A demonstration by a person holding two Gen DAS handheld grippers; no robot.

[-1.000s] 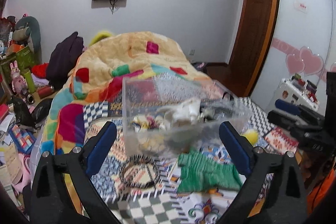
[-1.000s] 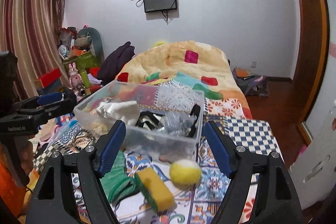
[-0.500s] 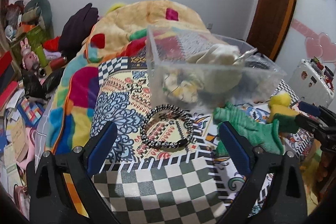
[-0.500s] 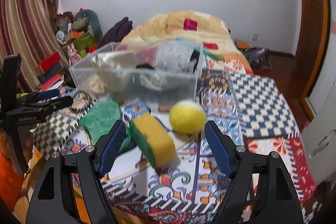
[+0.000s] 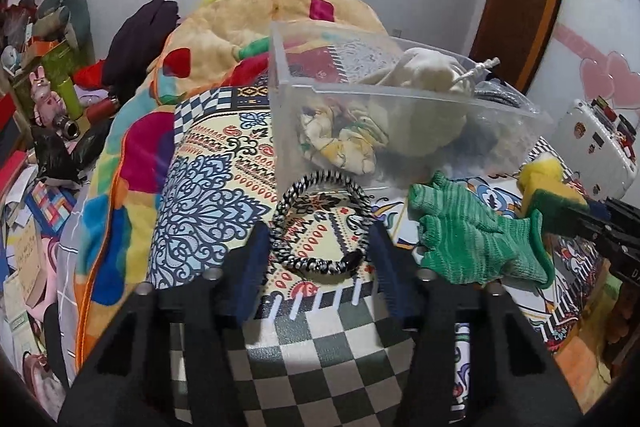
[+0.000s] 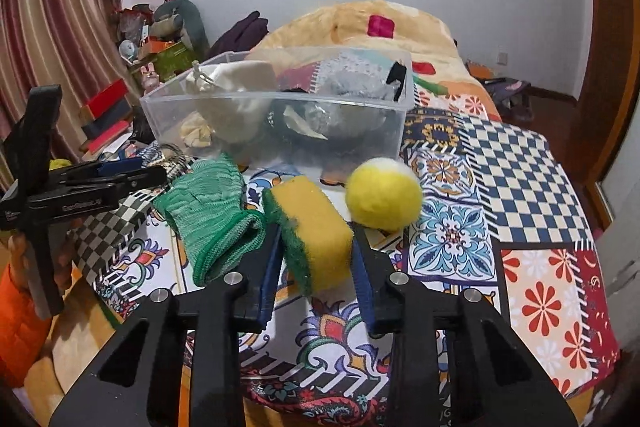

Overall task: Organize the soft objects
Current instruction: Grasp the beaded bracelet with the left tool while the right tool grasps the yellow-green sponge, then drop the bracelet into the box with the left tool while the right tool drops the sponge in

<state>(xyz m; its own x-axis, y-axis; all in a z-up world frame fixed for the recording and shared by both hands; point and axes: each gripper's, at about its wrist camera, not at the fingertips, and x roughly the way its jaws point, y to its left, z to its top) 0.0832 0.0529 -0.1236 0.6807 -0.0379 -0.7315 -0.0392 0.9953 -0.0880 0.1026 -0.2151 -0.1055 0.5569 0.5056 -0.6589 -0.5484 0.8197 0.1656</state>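
Straddling the braided ring (image 5: 319, 224), the left gripper (image 5: 318, 259) has its fingers flanking it at 9 and 3 o'clock, not clamped. The right gripper (image 6: 314, 259) grasps the yellow sponge (image 6: 310, 227); green glove (image 6: 210, 211) at its 9 o'clock, yellow ball (image 6: 383, 193) at 1, clear bin (image 6: 276, 119) at 12.

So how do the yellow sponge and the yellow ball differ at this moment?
The sponge is a rectangular block with a green scouring layer; the ball is round and fuzzy, whitish on top. The sponge sits between the right gripper fingers, apparently pinched; the ball lies free on the bedspread beside it. Both are outside the clear bin.
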